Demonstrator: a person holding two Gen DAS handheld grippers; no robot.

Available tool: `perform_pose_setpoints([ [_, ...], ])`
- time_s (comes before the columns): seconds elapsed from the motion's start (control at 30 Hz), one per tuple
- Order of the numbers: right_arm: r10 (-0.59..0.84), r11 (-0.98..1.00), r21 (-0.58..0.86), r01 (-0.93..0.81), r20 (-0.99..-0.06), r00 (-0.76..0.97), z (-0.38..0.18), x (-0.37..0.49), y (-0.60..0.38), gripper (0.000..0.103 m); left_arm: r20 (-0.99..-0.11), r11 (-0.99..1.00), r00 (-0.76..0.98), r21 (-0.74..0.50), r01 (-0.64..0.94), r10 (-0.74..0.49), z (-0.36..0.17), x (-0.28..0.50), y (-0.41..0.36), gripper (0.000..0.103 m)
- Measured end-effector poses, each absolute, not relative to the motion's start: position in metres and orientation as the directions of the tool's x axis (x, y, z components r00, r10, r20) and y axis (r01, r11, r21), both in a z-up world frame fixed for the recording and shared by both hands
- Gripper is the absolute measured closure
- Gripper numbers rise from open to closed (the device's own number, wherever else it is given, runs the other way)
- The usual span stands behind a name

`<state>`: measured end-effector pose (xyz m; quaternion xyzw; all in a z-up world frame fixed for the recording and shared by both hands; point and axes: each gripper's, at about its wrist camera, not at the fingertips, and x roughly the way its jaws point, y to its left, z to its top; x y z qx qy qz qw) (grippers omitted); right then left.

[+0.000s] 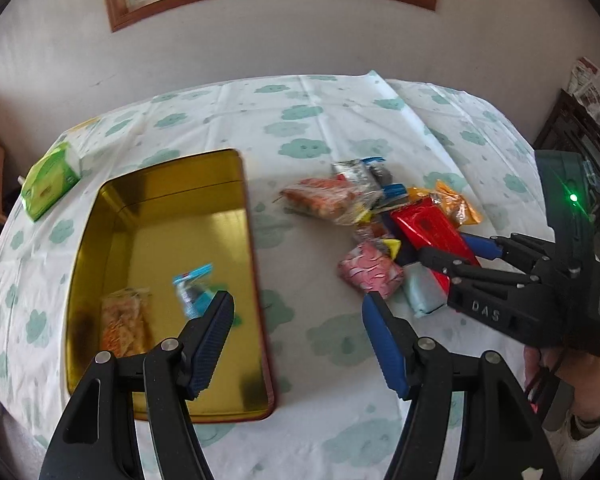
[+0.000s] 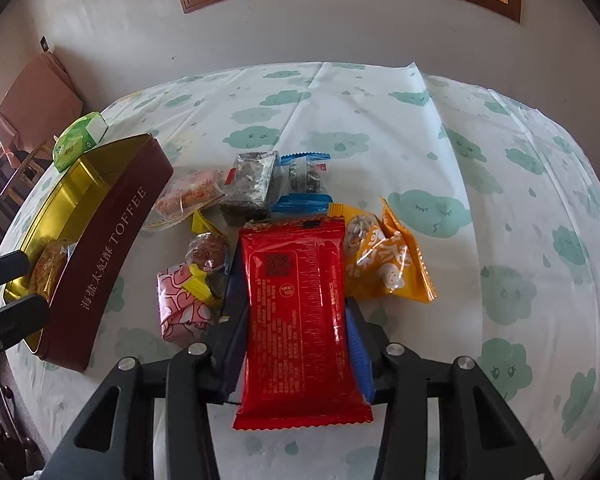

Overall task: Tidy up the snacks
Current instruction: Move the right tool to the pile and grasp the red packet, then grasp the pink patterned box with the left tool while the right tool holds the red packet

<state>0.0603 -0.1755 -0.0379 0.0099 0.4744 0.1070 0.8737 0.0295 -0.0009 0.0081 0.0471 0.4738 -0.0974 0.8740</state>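
right claw (image 2: 296, 340) clamps red snack packet (image 2: 300, 320) beside toffee tin (image 2: 100, 256).

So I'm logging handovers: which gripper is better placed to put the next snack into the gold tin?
Right gripper: its jaws already clamp the red foil packet. The left gripper hangs open and empty by the gold tin.

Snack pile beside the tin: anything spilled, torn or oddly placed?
Nothing stands out. The packets lie heaped but intact beside the tin; the right gripper clamps the red packet.
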Motion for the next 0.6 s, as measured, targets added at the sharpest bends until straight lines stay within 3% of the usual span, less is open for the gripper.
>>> perform_pose_setpoints([
  [0.33, 0.081, 0.996, 0.048, -0.073, -0.8, 0.594, -0.034, 0.028, -0.231, 0.058, -0.875, 0.969, 0.446, -0.088, 0.232, -0.186, -0.018, 0.047, -0.04, 0.04],
  [0.53, 0.021, 0.999, 0.036, 0.013, -0.794, 0.608, -0.043, 0.025, -0.265, 0.058, -0.891, 0.975, 0.424, -0.075, 0.209, -0.159, -0.03, 0.058, -0.051, 0.045],
  [0.6, 0.018, 0.999, 0.043, 0.027, -0.795, 0.607, -0.048, 0.025, -0.271, 0.058, -0.898, 0.976, 0.409, -0.086, 0.2, -0.163, -0.034, 0.063, -0.053, 0.051],
])
